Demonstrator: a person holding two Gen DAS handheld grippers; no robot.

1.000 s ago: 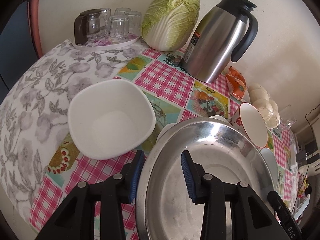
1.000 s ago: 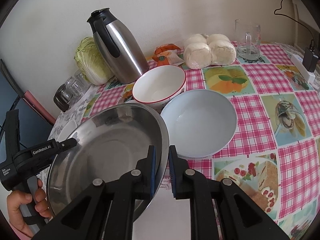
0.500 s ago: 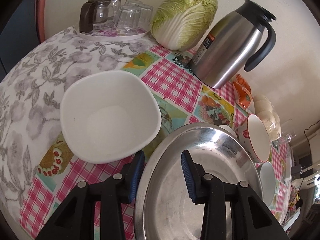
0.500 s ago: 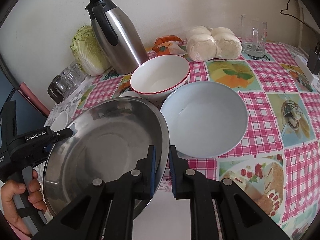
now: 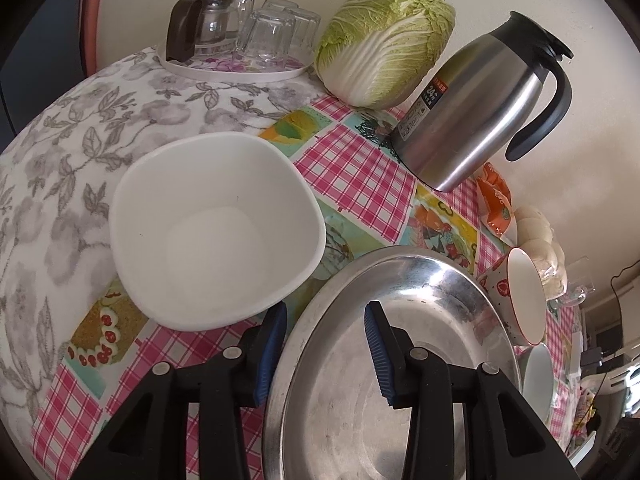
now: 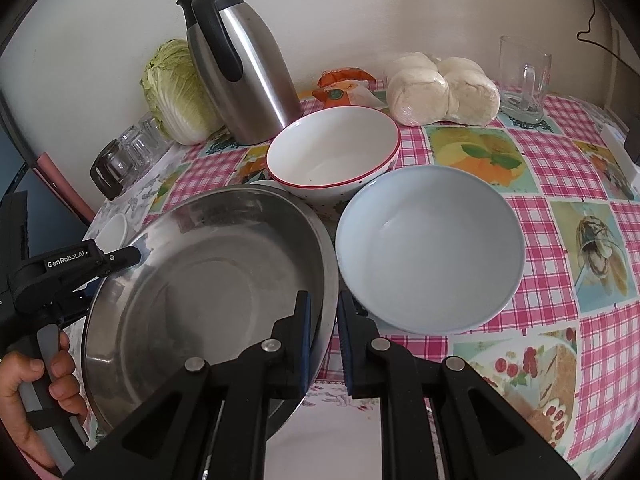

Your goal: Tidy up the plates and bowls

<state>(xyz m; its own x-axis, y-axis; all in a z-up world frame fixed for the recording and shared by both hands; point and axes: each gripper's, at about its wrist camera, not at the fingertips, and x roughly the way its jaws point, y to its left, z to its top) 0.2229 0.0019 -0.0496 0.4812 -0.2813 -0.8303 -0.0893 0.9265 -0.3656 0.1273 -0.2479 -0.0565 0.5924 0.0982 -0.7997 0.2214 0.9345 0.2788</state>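
A wide steel basin (image 5: pixel 420 360) (image 6: pixel 208 288) hangs tilted just over the checked tablecloth, carried by both grippers. My left gripper (image 5: pixel 326 316) straddles its left rim, one pad outside and one inside on the sloping wall. One of its fingers (image 6: pixel 128 255) shows on that rim in the right wrist view. My right gripper (image 6: pixel 325 304) is shut on the right rim. A white square bowl (image 5: pixel 216 240) sits just left of the basin. A red-rimmed bowl (image 6: pixel 332 152) and a pale blue bowl (image 6: pixel 430 248) stand to its right.
Along the wall stand a steel jug (image 6: pixel 244 72), a cabbage (image 5: pixel 384 40), a tray of glasses (image 5: pixel 248 28), wrapped buns (image 6: pixel 440 88), an orange packet (image 6: pixel 344 88) and a glass mug (image 6: pixel 524 80). A person's hand (image 6: pixel 24 384) holds the left gripper's handle.
Both grippers have come down with the steel basin between them. The white square bowl now lies closer to the left gripper, and the two round bowls look nearer on the right.
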